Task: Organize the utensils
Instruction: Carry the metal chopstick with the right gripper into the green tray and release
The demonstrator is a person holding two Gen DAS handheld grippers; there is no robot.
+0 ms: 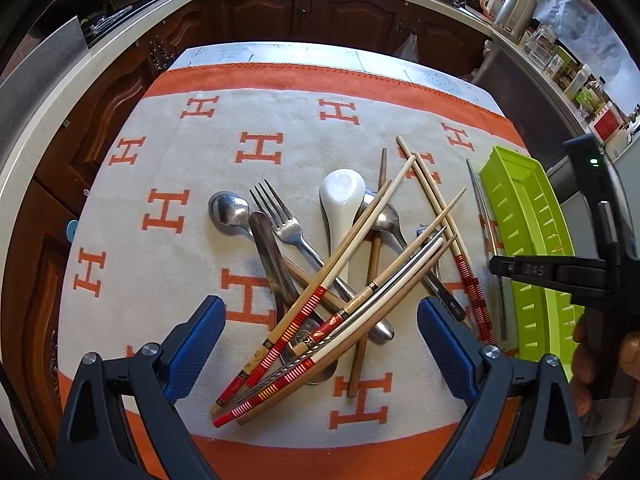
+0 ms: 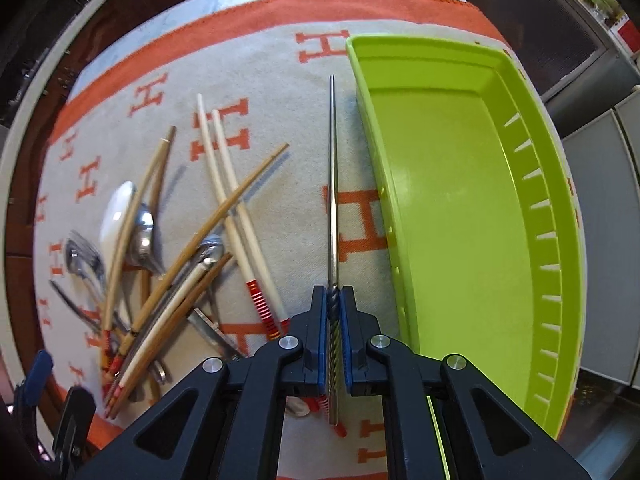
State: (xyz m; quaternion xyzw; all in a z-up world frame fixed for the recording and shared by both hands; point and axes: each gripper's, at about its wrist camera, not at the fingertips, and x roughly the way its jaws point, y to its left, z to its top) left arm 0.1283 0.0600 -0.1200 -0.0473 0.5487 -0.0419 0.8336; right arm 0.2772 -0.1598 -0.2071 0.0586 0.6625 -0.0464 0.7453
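Your right gripper (image 2: pixel 333 308), nearest to the right wrist camera, has its blue pads pressed together on the twisted handle end of a thin metal chopstick (image 2: pixel 331 184). This chopstick points away from you and lies just beside the left wall of the long lime-green plastic tray (image 2: pixel 560 280), outside it. I cannot tell whether its tip touches the cloth or is lifted.

Your left gripper (image 1: pixel 320 340) hangs over the pile with its fingers wide apart, and nothing is between them.

As far as both views show, the tray floor is bare, so I judge the task is only at its beginning. Nearly everything waits on the beige cloth with orange H letters (image 1: pixel 168 160): a white ceramic soup spoon (image 1: pixel 340 200), a steel fork (image 1: pixel 280 216), a steel spoon (image 1: pixel 230 210), a second steel spoon (image 2: pixel 143 240) half hidden under the sticks, and many wooden and pale chopsticks with red striped ends (image 1: pixel 320 304) crossed over each other. Two pale chopsticks (image 2: pixel 224 168) lie a little apart from the heap, between it and the tray.

What is left, I think, is to put the held chopstick into the tray and then sort the whole pile.
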